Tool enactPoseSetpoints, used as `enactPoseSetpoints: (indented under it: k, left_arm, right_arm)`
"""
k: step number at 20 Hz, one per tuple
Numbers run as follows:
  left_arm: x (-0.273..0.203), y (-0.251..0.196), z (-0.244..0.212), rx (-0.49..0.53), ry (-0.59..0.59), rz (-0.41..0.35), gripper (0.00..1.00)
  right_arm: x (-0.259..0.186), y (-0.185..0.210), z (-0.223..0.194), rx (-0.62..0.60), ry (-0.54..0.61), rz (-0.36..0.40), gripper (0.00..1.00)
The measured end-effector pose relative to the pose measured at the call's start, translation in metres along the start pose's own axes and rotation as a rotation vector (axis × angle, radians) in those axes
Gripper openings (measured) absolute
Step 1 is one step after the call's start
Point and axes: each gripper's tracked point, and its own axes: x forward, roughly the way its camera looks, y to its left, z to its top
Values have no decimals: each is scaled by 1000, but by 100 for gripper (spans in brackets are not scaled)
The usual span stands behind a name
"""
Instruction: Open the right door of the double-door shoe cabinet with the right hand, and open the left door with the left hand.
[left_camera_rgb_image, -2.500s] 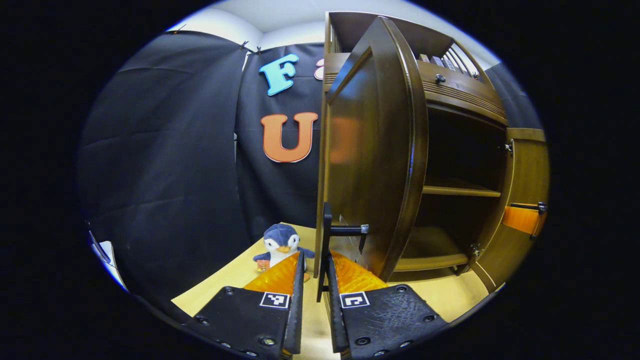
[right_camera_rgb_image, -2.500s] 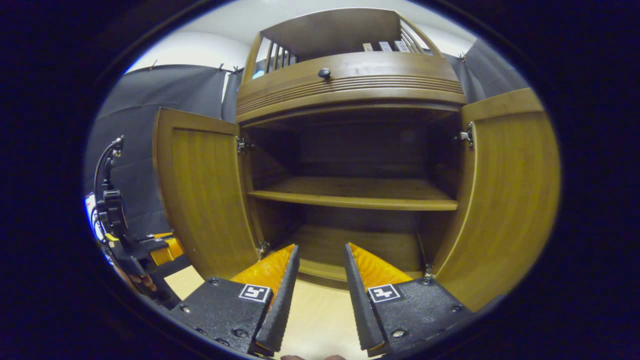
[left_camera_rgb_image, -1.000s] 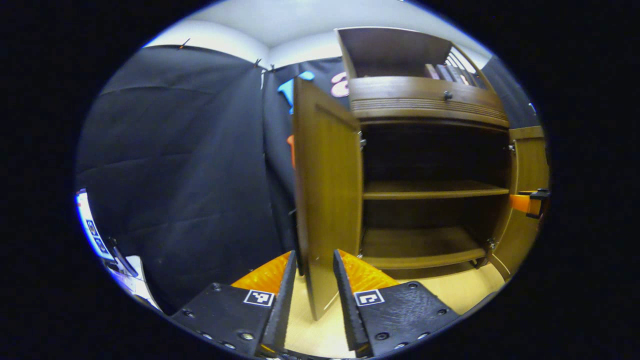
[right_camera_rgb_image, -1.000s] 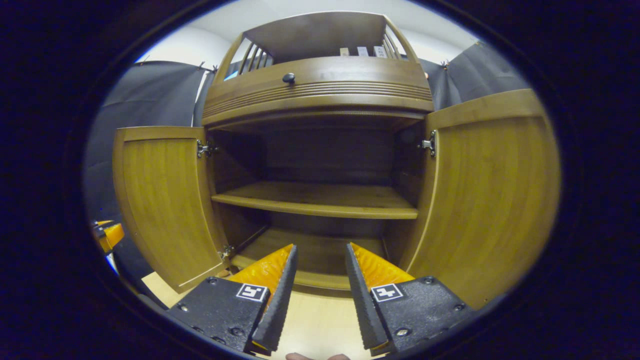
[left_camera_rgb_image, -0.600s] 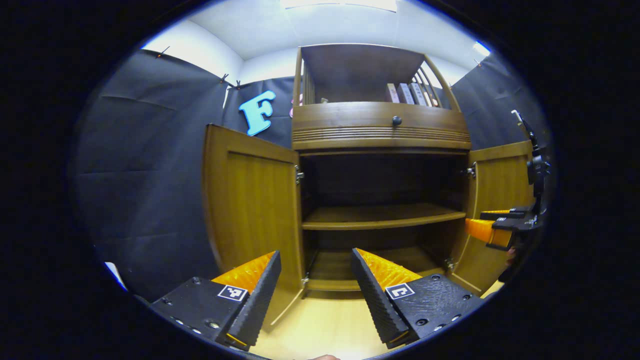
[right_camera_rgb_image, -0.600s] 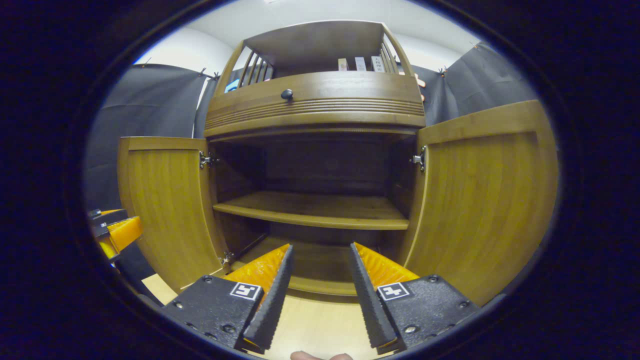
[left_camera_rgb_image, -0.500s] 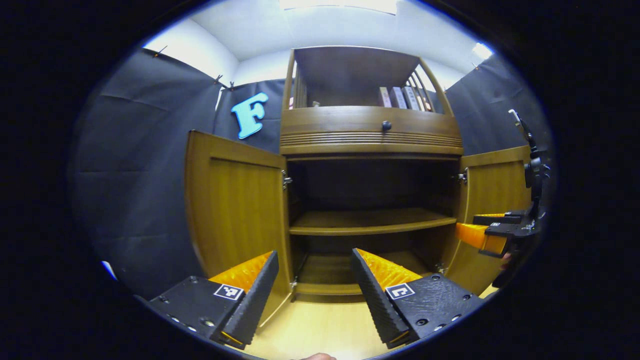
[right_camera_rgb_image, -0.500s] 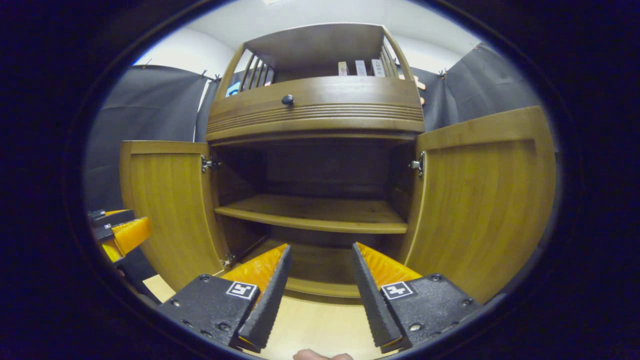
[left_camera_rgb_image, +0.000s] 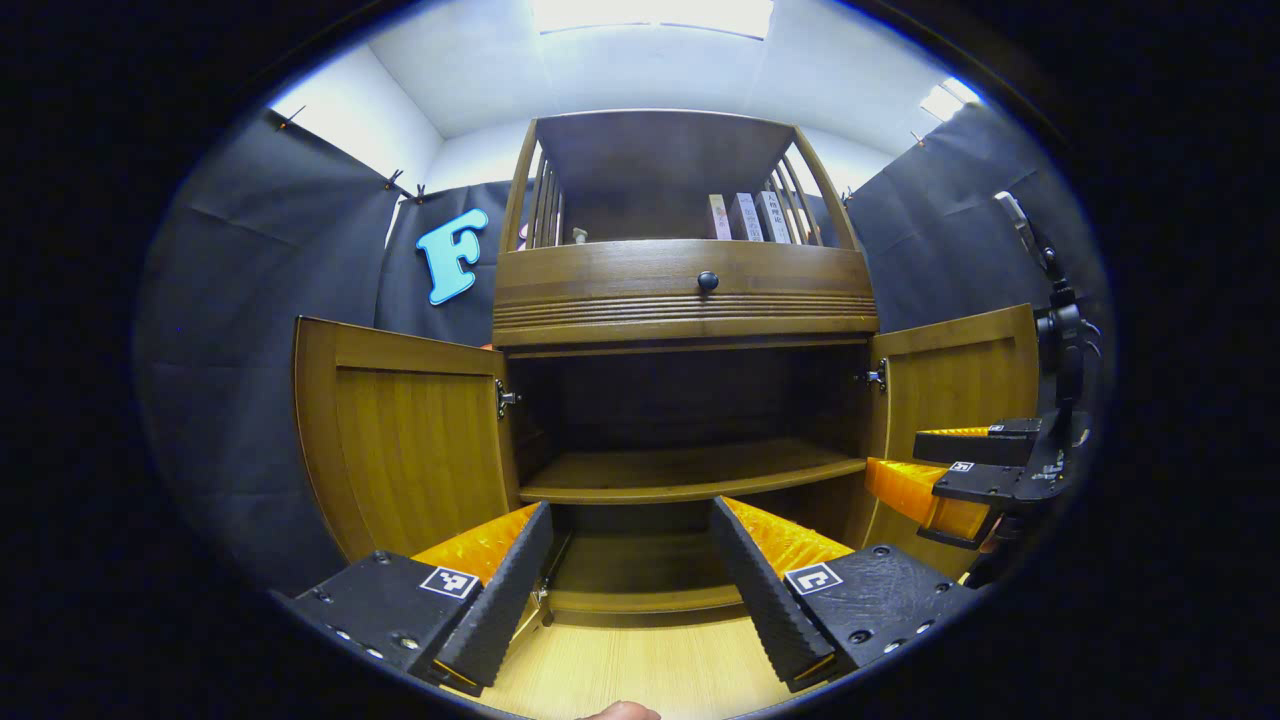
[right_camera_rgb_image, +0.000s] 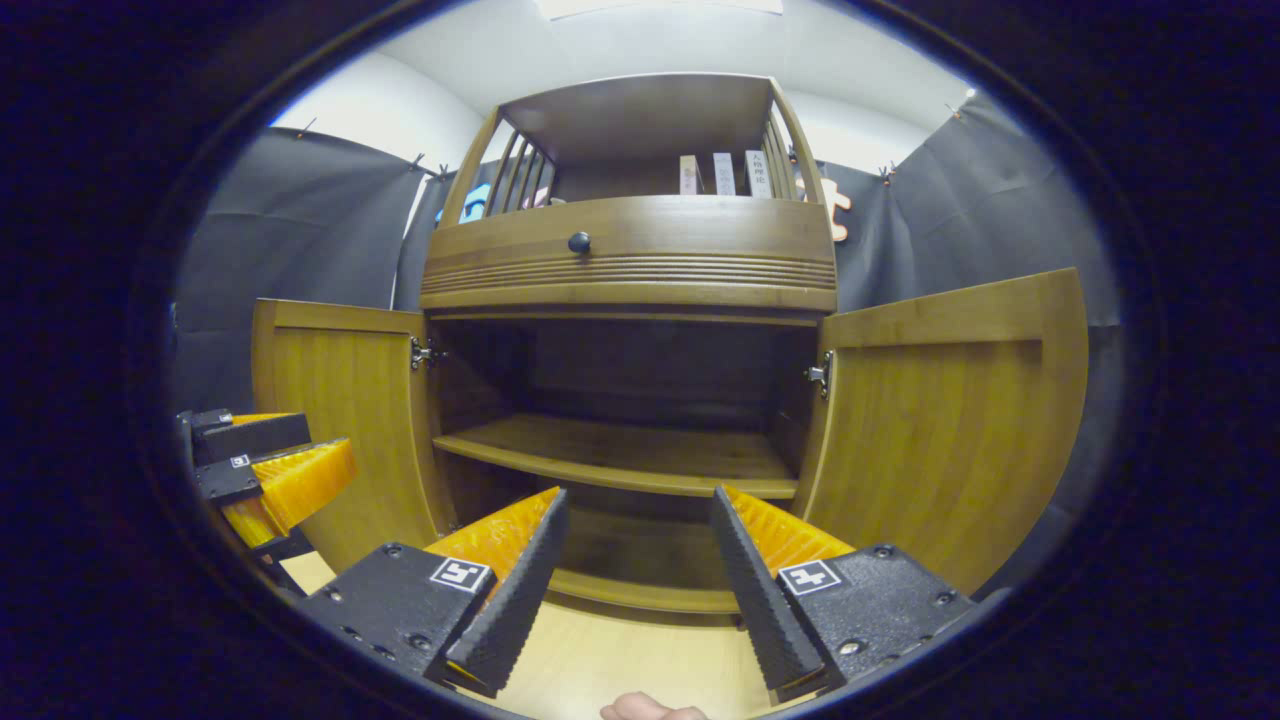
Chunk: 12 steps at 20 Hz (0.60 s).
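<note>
We hold the left gripper (left_camera_rgb_image: 630, 590) and right gripper (right_camera_rgb_image: 638, 580) with fingers spread, gripping nothing. Just ahead stands the shoe cabinet (right_camera_rgb_image: 630, 260), its left door (left_camera_rgb_image: 410, 440) and right door (right_camera_rgb_image: 950, 420) swung wide open.

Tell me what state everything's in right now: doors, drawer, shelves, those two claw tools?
Left door: swung wide open.
Right door: swung wide open.
Drawer: pushed in, closed.
Middle shelf: bare.
Top rack: a few books standing upright.
Left gripper: open, holding nothing.
Right gripper: open, holding nothing.
</note>
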Motion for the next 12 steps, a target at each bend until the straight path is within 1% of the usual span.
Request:
enactPoseSetpoints:
  k: [4,5,6,7,12]
  left_arm:
    - [2,0,5,3,-18,1,95]
    - [3,1,6,3,-19,4,95]
    - [4,3,7,1,-23,11,95]
    - [5,4,10,-3,-27,13,95]
    - [7,8,20,-12,-55,29,95]
  right_arm:
    - [-1,-5,3,4,-7,-10,90]
    - [-1,-6,5,3,-13,-13,95]
    - [-1,-6,6,2,-17,-15,95]
    - [-2,-6,7,0,-20,-14,90]
    - [-5,-6,5,2,-16,-12,90]
